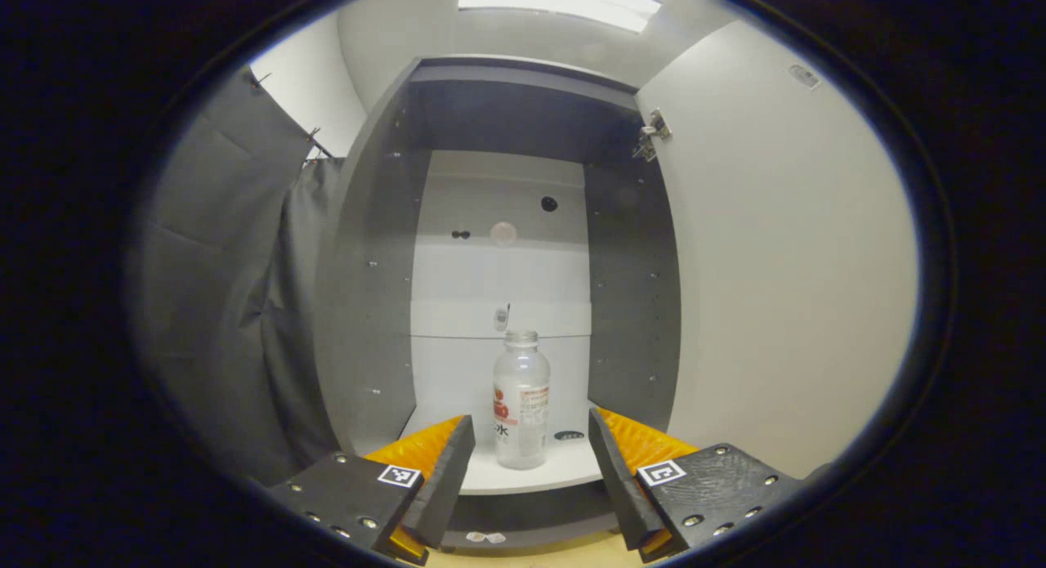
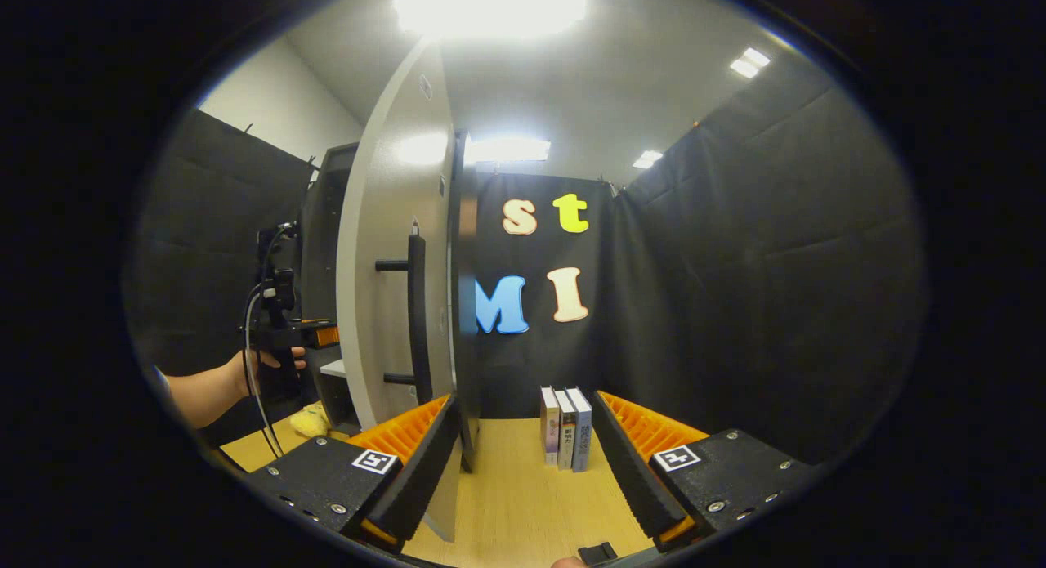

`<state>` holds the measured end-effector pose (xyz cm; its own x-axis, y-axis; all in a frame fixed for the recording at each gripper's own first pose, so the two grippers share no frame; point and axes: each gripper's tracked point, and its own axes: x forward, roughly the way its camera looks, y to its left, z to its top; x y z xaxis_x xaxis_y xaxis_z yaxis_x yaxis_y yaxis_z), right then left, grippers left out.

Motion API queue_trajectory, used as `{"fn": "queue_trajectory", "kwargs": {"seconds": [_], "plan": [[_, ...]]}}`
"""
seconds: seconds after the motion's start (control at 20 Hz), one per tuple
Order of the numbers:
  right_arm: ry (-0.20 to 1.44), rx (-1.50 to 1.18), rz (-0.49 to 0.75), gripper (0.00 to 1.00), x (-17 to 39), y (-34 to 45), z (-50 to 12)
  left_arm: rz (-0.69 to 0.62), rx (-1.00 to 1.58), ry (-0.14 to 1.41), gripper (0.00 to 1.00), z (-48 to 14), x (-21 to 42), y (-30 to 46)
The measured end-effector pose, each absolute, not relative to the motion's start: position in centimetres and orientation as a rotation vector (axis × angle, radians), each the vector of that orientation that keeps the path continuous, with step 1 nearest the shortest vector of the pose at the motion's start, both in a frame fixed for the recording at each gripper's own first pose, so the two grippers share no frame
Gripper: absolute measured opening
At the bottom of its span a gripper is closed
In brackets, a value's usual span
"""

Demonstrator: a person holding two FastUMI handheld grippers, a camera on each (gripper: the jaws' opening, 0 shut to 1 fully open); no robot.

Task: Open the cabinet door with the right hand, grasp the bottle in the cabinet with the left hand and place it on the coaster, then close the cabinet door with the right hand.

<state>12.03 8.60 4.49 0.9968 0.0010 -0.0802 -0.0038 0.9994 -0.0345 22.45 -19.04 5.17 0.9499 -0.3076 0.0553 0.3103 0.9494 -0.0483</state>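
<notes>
In the left gripper view, the grey cabinet (image 1: 368, 306) stands open. A clear bottle (image 1: 520, 404) with a red and white label stands upright on its white bottom shelf (image 1: 523, 474). My left gripper (image 1: 529, 462) is open in front of the shelf, and the bottle shows in the gap between its fingers, a little farther in. The open door (image 1: 776, 266) swings out on the right. In the right gripper view, my right gripper (image 2: 527, 462) is open beside the door's (image 2: 384, 306) free edge. The black bar handle (image 2: 417, 315) is above its left finger (image 2: 421, 453). A hand holds the left gripper (image 2: 282, 331) at the cabinet's front.
Three books (image 2: 564, 429) stand upright on the wooden table (image 2: 523, 503) ahead of my right gripper. A yellow object (image 2: 310, 421) lies on the table by the cabinet's foot. A grey curtain (image 1: 229, 306) hangs left of the cabinet. A door hinge (image 1: 651, 135) sits at the upper right of the opening.
</notes>
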Motion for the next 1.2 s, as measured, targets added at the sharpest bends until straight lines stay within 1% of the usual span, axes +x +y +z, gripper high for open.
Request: {"fn": "queue_trajectory", "kwargs": {"seconds": [0.25,0.55,0.6,0.65,0.7,0.75,0.85,1.15,1.2], "plan": [[0.101,-0.023,-0.117,0.98,11.5,7.2,3.6,-0.367,-0.075,-0.014,0.81,3.3,29.4,-21.1],[0.129,-0.022,-0.148,0.98,11.4,7.5,2.5,-0.354,-0.048,0.044,0.81,-0.1,33.9,-21.9],[0.136,-0.021,-0.149,0.98,11.4,7.6,2.3,-0.344,-0.043,0.047,0.86,-0.4,34.4,-21.8],[0.140,-0.020,-0.149,0.98,11.3,7.6,2.1,-0.331,-0.040,0.045,0.75,-0.5,34.8,-21.7],[0.142,-0.019,-0.150,0.98,11.4,7.5,2.0,-0.320,-0.038,0.039,0.75,-0.4,35.0,-21.6],[0.143,-0.016,-0.150,0.98,11.5,7.3,1.9,-0.321,-0.036,0.040,0.86,-0.4,34.9,-21.7],[0.146,-0.005,-0.145,0.98,11.7,7.3,1.6,-0.307,-0.046,0.042,0.69,-0.3,34.5,-21.0],[0.141,0.018,-0.096,0.97,12.3,7.0,1.4,-0.303,-0.066,-0.003,0.69,2.0,30.3,-18.8],[0.138,0.024,-0.084,0.97,12.3,7.1,1.4,-0.300,-0.064,-0.009,0.75,2.4,29.3,-18.4]]}}
